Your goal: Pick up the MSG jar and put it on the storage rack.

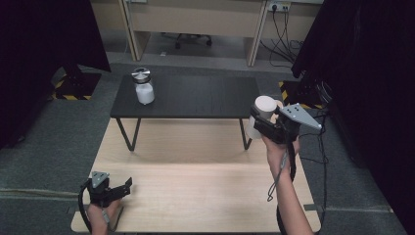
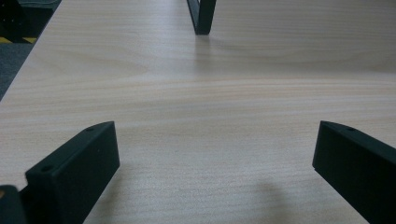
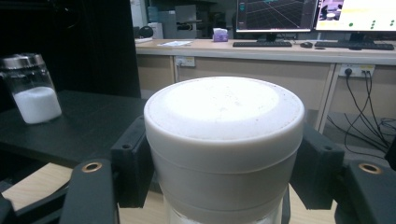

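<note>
While my left tool (image 1: 119, 188) sits low at the near left corner of the light wood surface (image 1: 195, 196), its jaws are spread wide with nothing between them; in the left gripper view bare wood grain runs between the two black jaws, and a black leg (image 2: 201, 16) of the dark surface stands ahead. My left hand (image 1: 100, 215) grips it from below at the bottom edge of the high view.

Further out on the right, my right tool (image 1: 259, 125) is up off the light surface, near its far right edge, pinching a white container (image 1: 262, 115). In the right gripper view the jaws press on both sides of the container just below its white lid (image 3: 224, 109). Container upright, lid on. Grey three-cornered plate (image 1: 299, 116) sits on top of this tool, cable (image 1: 279, 178) hanging down along my forearm.

Beyond that, the dark surface (image 1: 205, 98) stands across the far end of the light one. A glass jar (image 1: 144, 87) with a metal lid stands upright on its far left part, white powder inside, well apart from both tools.

Farthest back in the right gripper view: a desk (image 3: 280, 53) with monitors (image 3: 275, 14) and a keyboard.
</note>
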{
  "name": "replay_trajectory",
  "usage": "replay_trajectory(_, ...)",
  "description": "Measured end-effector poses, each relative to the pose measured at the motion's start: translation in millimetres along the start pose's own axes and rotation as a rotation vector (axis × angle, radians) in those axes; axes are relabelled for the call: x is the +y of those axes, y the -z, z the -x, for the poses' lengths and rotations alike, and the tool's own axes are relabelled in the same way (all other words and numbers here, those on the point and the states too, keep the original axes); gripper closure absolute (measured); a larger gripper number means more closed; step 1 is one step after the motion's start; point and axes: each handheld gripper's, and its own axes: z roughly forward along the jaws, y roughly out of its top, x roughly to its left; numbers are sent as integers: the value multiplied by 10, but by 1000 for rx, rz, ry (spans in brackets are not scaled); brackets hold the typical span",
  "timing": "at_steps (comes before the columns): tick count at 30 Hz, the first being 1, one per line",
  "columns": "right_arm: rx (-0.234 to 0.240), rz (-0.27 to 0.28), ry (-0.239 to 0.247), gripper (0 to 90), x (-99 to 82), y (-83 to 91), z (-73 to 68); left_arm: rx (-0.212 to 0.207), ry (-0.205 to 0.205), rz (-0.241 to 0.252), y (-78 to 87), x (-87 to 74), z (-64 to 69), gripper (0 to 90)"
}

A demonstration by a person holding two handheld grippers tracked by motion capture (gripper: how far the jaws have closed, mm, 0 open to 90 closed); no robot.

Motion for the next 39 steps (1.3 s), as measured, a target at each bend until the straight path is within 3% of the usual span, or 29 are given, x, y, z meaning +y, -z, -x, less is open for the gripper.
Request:
replay_trajectory(4,1,2,17,341,82,-39,-16,0,8,0,1,2,-8,0)
replay_trajectory(14,-4,4,-19,340,218,-204,-4,2,15,-2,-4,7,-10,0)
replay_trajectory(39,-35,31,9,340,258,-665,-12,3,17,-9,-13,21,-13,0)
